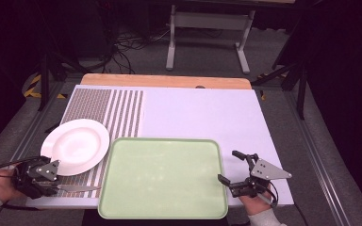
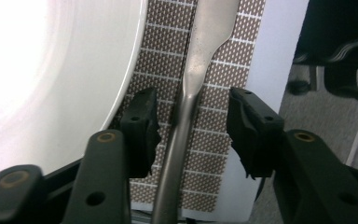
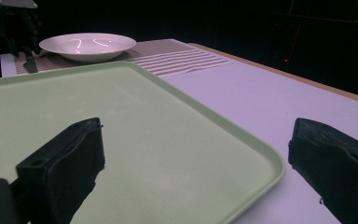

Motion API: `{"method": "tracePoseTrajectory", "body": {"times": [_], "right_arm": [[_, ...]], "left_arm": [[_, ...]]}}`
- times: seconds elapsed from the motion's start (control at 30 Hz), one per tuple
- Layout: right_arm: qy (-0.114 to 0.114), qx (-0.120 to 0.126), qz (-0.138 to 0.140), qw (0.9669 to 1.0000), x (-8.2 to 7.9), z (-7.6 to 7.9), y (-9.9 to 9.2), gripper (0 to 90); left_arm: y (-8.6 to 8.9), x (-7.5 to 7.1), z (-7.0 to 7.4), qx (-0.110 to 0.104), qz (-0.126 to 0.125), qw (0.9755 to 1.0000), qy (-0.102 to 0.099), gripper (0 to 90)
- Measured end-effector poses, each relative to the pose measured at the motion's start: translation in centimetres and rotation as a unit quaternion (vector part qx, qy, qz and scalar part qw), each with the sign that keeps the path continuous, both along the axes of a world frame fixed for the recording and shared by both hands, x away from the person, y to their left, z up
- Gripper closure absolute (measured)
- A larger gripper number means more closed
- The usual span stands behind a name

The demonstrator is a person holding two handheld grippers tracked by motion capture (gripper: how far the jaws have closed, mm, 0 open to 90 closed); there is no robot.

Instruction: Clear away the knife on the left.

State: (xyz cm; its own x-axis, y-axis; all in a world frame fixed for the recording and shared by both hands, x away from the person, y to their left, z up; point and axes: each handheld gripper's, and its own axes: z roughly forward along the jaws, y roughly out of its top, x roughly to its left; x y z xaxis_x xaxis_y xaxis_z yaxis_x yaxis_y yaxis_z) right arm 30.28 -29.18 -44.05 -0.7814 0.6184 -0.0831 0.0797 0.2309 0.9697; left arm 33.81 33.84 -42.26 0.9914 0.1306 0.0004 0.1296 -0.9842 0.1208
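A metal table knife (image 1: 78, 189) lies on the patterned placemat (image 1: 94, 106) at the front left, just below a white plate (image 1: 75, 146). My left gripper (image 1: 55, 187) straddles its handle (image 2: 179, 140). Both pads stand a little off the metal, one each side, so the gripper is open. A pale green tray (image 1: 162, 176) sits empty at the front centre. My right gripper (image 1: 229, 165) is open across the tray's right rim (image 3: 242, 140), one jaw over the tray and one over the table. There is nothing between its pads.
The white tabletop (image 1: 202, 113) stretches behind the tray to a wooden strip (image 1: 165, 81) at the far edge. The plate (image 2: 51, 70) lies close beside my left jaw. Beyond the table are a stand's legs (image 1: 207, 42) and cables on the floor.
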Motion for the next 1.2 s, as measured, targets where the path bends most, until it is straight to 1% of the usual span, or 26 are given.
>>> {"method": "tracePoseTrajectory", "body": {"times": [0.07, 0.13, 0.17, 0.2, 0.23, 0.27, 0.33, 0.37, 0.4, 0.47, 0.57, 0.6, 0.63, 0.7, 0.73, 0.77, 0.9, 0.93, 1.03, 1.07, 1.13, 1.17, 1.2], "right_arm": [[-0.001, 0.001, -0.002, 1.0000, -0.2, 0.0, -0.2, 3.8], [-0.001, 0.002, -0.005, 1.0000, -0.3, 0.0, -0.3, 3.8], [-0.001, 0.003, -0.006, 1.0000, -0.4, 0.0, -0.4, 3.8], [0.000, 0.002, -0.008, 1.0000, -0.5, 0.0, -0.5, 3.8], [0.000, 0.003, -0.009, 1.0000, -0.6, 0.0, -0.6, 3.8], [0.000, 0.003, -0.010, 0.9999, -0.6, 0.0, -0.7, 3.8], [0.000, 0.003, -0.012, 0.9999, -0.8, 0.0, -0.8, 3.8], [-0.001, 0.005, -0.013, 0.9999, -0.8, 0.0, -0.9, 3.8], [-0.001, 0.004, -0.014, 0.9999, -0.9, 0.0, -0.9, 3.8], [-0.001, 0.005, -0.015, 0.9999, -1.0, 0.0, -1.0, 3.8], [-0.003, 0.005, -0.016, 0.9999, -1.1, 0.0, -1.0, 3.8], [-0.003, 0.005, -0.015, 0.9999, -1.0, 0.0, -1.0, 3.8], [-0.002, 0.004, -0.014, 0.9999, -1.0, 0.0, -1.0, 3.8], [-0.002, 0.003, -0.013, 0.9999, -0.9, 0.0, -0.9, 3.8], [-0.002, 0.003, -0.013, 0.9999, -0.9, 0.0, -0.9, 3.8], [-0.002, 0.003, -0.012, 0.9999, -0.9, 0.0, -0.9, 3.8], [0.000, 0.005, -0.009, 0.9999, -0.8, 0.0, -0.9, 4.2], [0.000, 0.005, -0.009, 0.9999, -0.8, 0.0, -0.9, 4.2], [-0.001, 0.006, -0.009, 0.9999, -0.9, 0.1, -0.9, 4.2], [-0.001, 0.006, -0.009, 0.9999, -0.9, 0.1, -0.9, 4.2], [0.001, 0.009, -0.009, 0.9999, -0.8, 0.1, -0.9, 4.1], [0.001, 0.010, -0.009, 0.9999, -0.8, 0.1, -0.9, 4.2], [0.000, 0.010, -0.008, 0.9999, -0.8, 0.1, -0.8, 4.2]], "left_arm": [[-0.1, 0.2, 0.0, 0.006, -0.012, 0.9999, 0.001, 59.4], [-0.2, 0.2, -0.1, 0.015, -0.019, 0.9997, 0.002, 62.8], [-0.3, 0.3, -0.1, 0.022, -0.030, 0.9993, 0.003, 64.7], [-0.3, 0.3, -0.1, 0.022, -0.030, 0.9993, 0.003, 66.4], [-0.4, 0.3, -0.3, 0.038, -0.045, 0.9983, -0.001, 69.9], [-0.5, 0.3, -0.3, 0.039, -0.053, 0.9978, 0.000, 70.9], [-0.6, 0.2, -0.3, 0.046, -0.069, 0.9965, -0.009, 76.2], [-0.7, 0.1, -0.3, 0.052, -0.087, 0.9948, -0.015, 78.1], [-0.8, 0.1, -0.3, 0.054, -0.095, 0.9938, -0.018, 78.8], [-0.9, 0.1, -0.3, 0.057, -0.097, 0.9935, -0.016, 79.4], [-1.0, 0.0, -0.4, 0.062, -0.095, 0.9934, -0.018, 79.7], [-1.0, -0.1, -0.4, 0.063, -0.097, 0.9931, -0.019, 79.8], [-1.1, 0.0, -0.3, 0.070, -0.104, 0.9919, -0.019, 79.9], [-1.2, -0.1, -0.5, 0.066, -0.103, 0.9923, -0.021, 80.0], [-1.3, -0.1, -0.4, 0.072, -0.107, 0.9914, -0.021, 80.1], [-1.3, -0.1, -0.3, 0.076, -0.107, 0.9911, -0.021, 80.1], [-1.3, -0.2, -0.4, 0.071, -0.102, 0.9920, -0.025, 80.2], [-1.4, -0.3, -0.3, 0.076, -0.101, 0.9916, -0.026, 80.3], [-1.5, -0.4, -0.3, 0.079, -0.091, 0.9923, -0.028, 80.4], [-1.5, -0.4, -0.3, 0.078, -0.092, 0.9924, -0.027, 80.4], [-1.2, -0.3, -0.2, 0.069, -0.083, 0.9938, -0.026, 80.4], [-1.0, -0.3, -0.2, 0.061, -0.077, 0.9948, -0.026, 80.5], [-0.8, -0.3, 0.0, 0.057, -0.076, 0.9951, -0.028, 80.4]]}}
